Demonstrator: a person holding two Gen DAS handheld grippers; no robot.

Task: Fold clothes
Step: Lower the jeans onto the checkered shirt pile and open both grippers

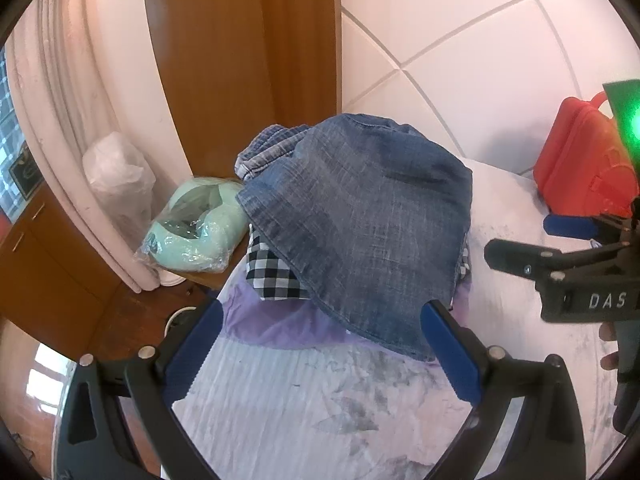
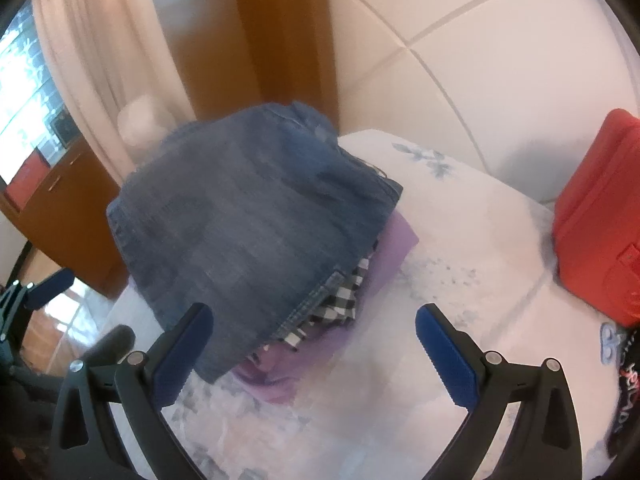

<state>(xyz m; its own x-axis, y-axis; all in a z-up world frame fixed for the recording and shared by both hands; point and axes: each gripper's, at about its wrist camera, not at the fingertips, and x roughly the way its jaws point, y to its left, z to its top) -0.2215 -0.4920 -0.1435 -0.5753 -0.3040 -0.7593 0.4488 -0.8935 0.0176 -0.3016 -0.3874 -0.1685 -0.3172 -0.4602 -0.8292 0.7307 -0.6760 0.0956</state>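
A folded blue denim garment (image 1: 360, 224) lies on top of a stack on the bed, over a black-and-white checked cloth (image 1: 272, 276) and a folded purple cloth (image 1: 276, 324). The stack also shows in the right wrist view: denim (image 2: 248, 232), checked cloth (image 2: 340, 300), purple cloth (image 2: 392, 248). My left gripper (image 1: 320, 340) is open and empty, just in front of the stack's near edge. My right gripper (image 2: 314, 340) is open and empty, at the stack's near right corner; it also shows in the left wrist view (image 1: 532, 240), to the right of the stack.
The bed has a white sheet (image 1: 320, 400) with grey-blue flower print. A red case (image 1: 580, 168) sits at the right by the padded headboard (image 1: 480, 60). A mint cushion in plastic (image 1: 192, 228) lies on a wooden cabinet at the left, beside curtains.
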